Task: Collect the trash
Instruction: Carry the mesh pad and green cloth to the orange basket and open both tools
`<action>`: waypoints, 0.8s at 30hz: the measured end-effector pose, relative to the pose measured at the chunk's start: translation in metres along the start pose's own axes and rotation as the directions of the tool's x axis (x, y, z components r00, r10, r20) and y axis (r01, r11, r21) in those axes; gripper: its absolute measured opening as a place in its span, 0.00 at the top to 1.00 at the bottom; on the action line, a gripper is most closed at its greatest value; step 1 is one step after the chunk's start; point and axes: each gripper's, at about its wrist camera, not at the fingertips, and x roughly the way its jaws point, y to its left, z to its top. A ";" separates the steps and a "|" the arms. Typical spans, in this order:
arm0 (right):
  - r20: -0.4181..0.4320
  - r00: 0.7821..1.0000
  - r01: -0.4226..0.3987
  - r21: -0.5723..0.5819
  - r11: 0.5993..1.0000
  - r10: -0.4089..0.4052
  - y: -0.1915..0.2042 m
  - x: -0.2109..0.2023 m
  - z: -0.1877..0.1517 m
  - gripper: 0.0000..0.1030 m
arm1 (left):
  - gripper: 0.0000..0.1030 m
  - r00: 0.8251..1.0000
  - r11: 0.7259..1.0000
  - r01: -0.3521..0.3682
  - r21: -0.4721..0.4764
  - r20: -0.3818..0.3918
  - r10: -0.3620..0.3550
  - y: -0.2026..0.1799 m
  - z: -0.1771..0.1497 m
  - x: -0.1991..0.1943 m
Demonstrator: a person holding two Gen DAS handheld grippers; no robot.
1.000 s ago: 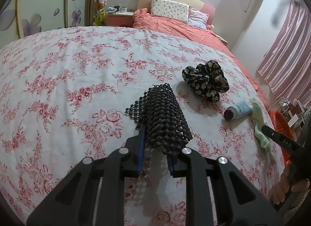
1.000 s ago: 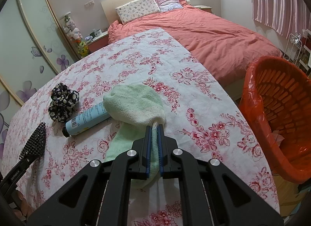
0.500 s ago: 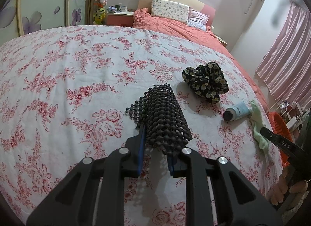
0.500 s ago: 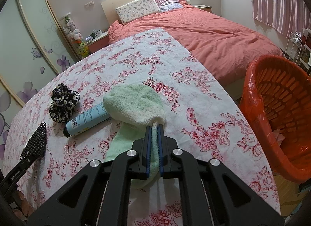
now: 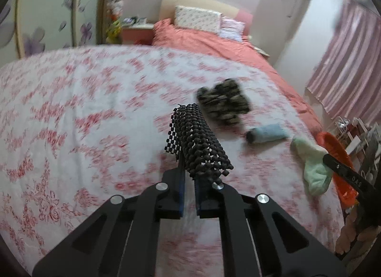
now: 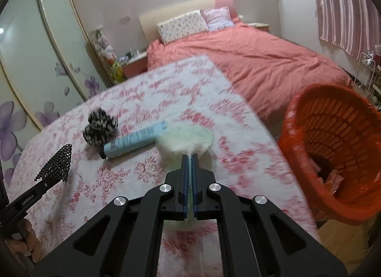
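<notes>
Both grippers lifted left of the orange basket: left gripper jaws pinching black mesh, right gripper jaws pinching green cloth; trailing cloth may snag the basket rim.

You hold a black mesh roll and a pale green cloth; blue tube and dark floral scrunchie lie touching; orange basket stands beside.
</notes>
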 end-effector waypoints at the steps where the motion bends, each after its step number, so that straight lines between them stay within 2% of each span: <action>1: 0.009 1.000 -0.001 0.010 1.000 0.001 -0.004 -0.004 0.001 0.97 | 0.93 1.000 1.000 0.014 0.017 0.012 -0.015 -0.009 0.001 -0.004; 5: 0.061 0.998 0.004 0.059 0.998 -0.008 -0.021 -0.023 0.006 0.97 | 0.93 0.996 0.995 0.076 0.069 0.030 -0.078 -0.047 0.004 -0.014; 11: 0.152 0.985 0.061 0.100 0.993 -0.076 -0.046 -0.050 0.016 0.97 | 0.93 0.982 0.973 0.184 0.137 0.019 -0.188 -0.104 0.003 -0.019; 16: 0.185 0.971 0.117 0.181 0.977 -0.151 -0.086 -0.060 0.025 0.97 | 0.93 0.953 0.935 0.300 0.191 -0.012 -0.303 -0.169 0.002 -0.016; 19: 0.191 0.964 0.138 0.237 0.962 -0.185 -0.110 -0.059 0.029 0.97 | 0.93 0.929 0.898 0.367 0.242 -0.048 -0.367 -0.217 -0.001 -0.010; 24: 0.199 0.958 0.146 0.287 0.947 -0.208 -0.131 -0.052 0.038 0.97 | 0.93 0.899 0.848 0.436 0.301 -0.109 -0.423 -0.283 -0.006 0.011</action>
